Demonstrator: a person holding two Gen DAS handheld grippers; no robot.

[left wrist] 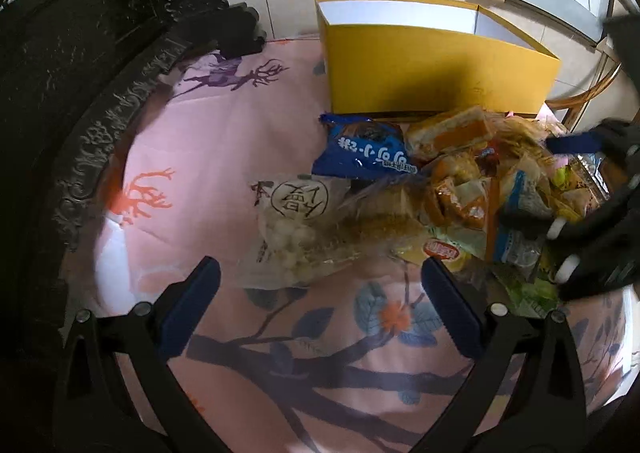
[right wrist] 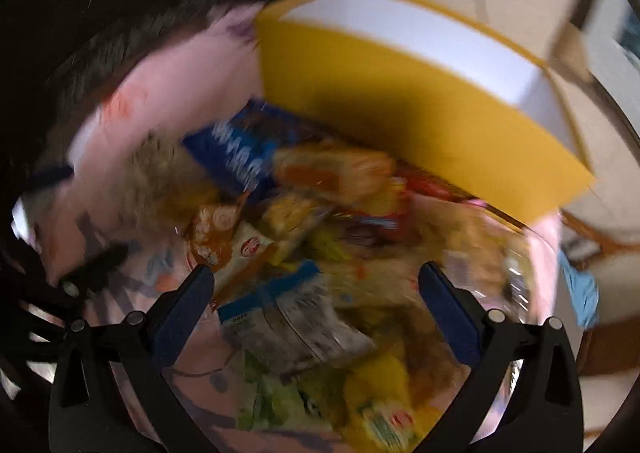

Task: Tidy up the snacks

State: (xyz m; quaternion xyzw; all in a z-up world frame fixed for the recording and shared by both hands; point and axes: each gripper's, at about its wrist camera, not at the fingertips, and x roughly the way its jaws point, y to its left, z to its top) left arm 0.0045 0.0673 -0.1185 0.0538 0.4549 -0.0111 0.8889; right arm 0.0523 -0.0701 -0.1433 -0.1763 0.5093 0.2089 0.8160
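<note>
**A:** So how far along is the snack sorting? To me it looks like it's barely begun.

**B:** Yeah, pretty much. The snacks (left wrist: 460, 189) are all in one messy pile on the worktop (left wrist: 224, 133), right up against the front of the yellow box (left wrist: 436, 73). What I can see of the box's inside is plain white wall, no packets showing, though the bottom is hidden.

**A:** What about the grippers?

**B:** The left hand-held gripper (left wrist: 320, 285) is spread wide with nothing in it, hanging just short of the white bag (left wrist: 288, 229) of little round balls at the near edge of the pile. The right hand-held gripper (right wrist: 316, 289) is wide open too, right over the middle of the pile, empty as far as I can tell. That view is really smeared, so don't quote me on which packet it's going for.

**A:** The blue packet (left wrist: 360, 149)?

**B:** That's lying at the box end of the heap, untouched. My guess is basically everything's left to do: grab each one and drop it in the box.
</note>
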